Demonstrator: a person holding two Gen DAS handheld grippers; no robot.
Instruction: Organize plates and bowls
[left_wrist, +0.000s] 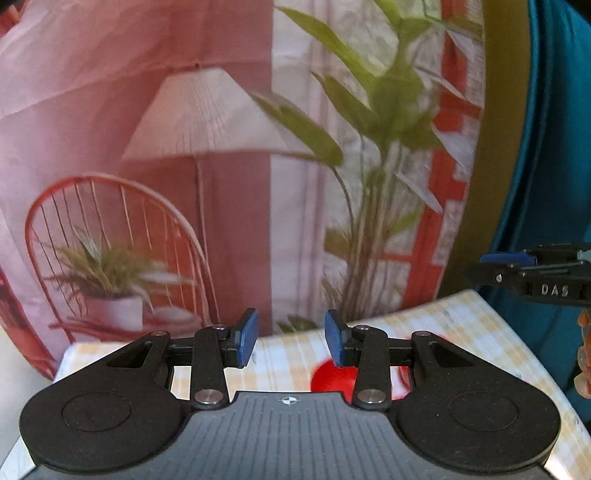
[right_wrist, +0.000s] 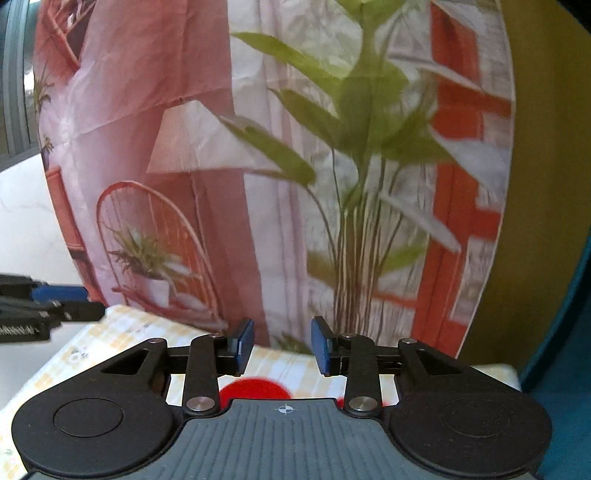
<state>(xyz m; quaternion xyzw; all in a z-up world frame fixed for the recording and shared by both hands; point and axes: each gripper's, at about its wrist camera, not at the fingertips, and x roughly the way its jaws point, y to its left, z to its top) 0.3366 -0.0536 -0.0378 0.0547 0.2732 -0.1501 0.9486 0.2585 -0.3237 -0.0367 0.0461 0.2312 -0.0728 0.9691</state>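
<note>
I can make out only one red piece of tableware (left_wrist: 334, 376), round-edged and glossy, lying flat on the checked cloth far beyond my fingers, mostly hidden behind the gripper body in both wrist views, so I cannot tell whether it is plate or bowl.

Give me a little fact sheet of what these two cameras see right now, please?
left claw: open, empty
right claw: open, empty
red round dish: on the table, below both claws, mostly hidden
yellow checked tablecloth: covers the table
printed backdrop with chair, lamp and plant: hangs behind the table
plates or bowls count: cannot tell
</note>
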